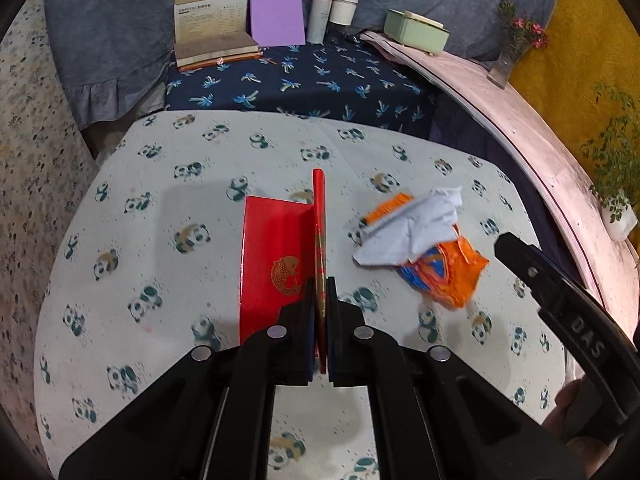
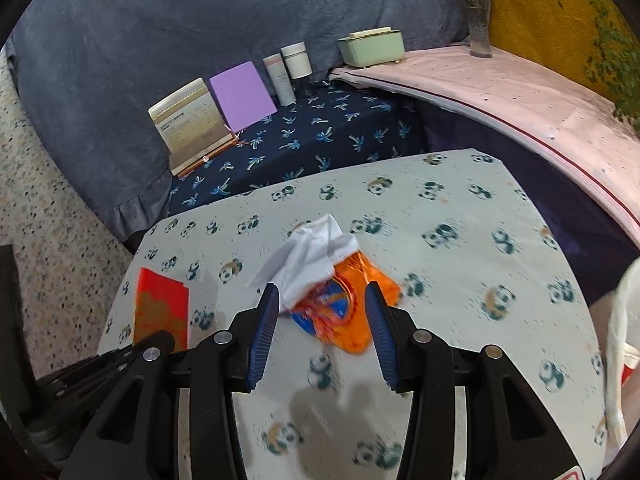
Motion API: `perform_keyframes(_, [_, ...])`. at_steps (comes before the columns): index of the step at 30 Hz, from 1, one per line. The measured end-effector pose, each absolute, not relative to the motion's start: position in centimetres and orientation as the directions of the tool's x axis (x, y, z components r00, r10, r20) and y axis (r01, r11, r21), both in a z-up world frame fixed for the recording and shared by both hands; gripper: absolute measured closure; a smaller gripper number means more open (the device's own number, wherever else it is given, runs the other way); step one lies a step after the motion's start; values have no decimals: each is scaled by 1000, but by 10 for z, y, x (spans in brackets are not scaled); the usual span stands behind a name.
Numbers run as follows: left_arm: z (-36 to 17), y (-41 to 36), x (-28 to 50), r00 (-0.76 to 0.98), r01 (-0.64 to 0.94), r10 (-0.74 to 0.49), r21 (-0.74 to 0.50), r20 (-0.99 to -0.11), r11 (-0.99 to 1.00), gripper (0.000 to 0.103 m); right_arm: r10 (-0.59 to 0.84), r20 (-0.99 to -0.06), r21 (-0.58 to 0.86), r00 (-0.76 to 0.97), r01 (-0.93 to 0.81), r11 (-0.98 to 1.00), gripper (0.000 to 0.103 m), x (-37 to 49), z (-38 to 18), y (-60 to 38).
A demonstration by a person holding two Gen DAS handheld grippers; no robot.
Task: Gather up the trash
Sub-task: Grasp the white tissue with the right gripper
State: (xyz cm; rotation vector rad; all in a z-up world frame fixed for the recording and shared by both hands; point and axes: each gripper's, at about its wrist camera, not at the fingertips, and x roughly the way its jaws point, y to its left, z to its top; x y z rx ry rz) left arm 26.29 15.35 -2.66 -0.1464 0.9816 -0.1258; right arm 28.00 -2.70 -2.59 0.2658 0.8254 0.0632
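My left gripper [image 1: 320,284] is shut on a red folded card with a gold fish print [image 1: 276,256], held by its upright flap while the other flap lies on the panda-print table [image 1: 160,200]. The card also shows in the right wrist view [image 2: 162,308]. A crumpled white paper [image 1: 412,226] lies on an orange and blue wrapper [image 1: 448,272] to the right of the card. My right gripper [image 2: 322,292] is open, its fingers on either side of the wrapper [image 2: 344,316] and paper [image 2: 308,256], just above the table [image 2: 460,220].
Behind the table a dark palm-print surface [image 1: 320,80] holds a book stand [image 1: 212,20], a purple notebook [image 1: 276,14] and two white jars [image 1: 334,10]. A green box [image 1: 416,32] and flower vase [image 1: 508,56] sit on a pink ledge. A white bag [image 2: 624,340] hangs at right.
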Motion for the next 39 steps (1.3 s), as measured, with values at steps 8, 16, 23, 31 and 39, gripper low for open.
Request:
perform_keyframes(8, [-29,161,287,560,43,-177,-185,-809,982,100,165,-742,258,650,49,965,58,336,-48,-10])
perform_keyframes(16, [-36,157,305,553,49,-193,-199,-810,979,100,158,-769,255,619,71,964,54,363,-75,-6])
perform_keyframes(23, [-41,148,305,541,64,-206,-204,-815,977,100,180,-765,291,618,81,953,64,353,-84,-17])
perform_keyframes(31, [-37,132,289,534,90,-224,-208,-815,974,100,170,-733,299,659,88,950,70,323,-63,-32])
perform_keyframes(39, [-31,112,264,525,121,-244,-212,-815,970,100,142,-708,305,692,118,945,74,278,-42,-63])
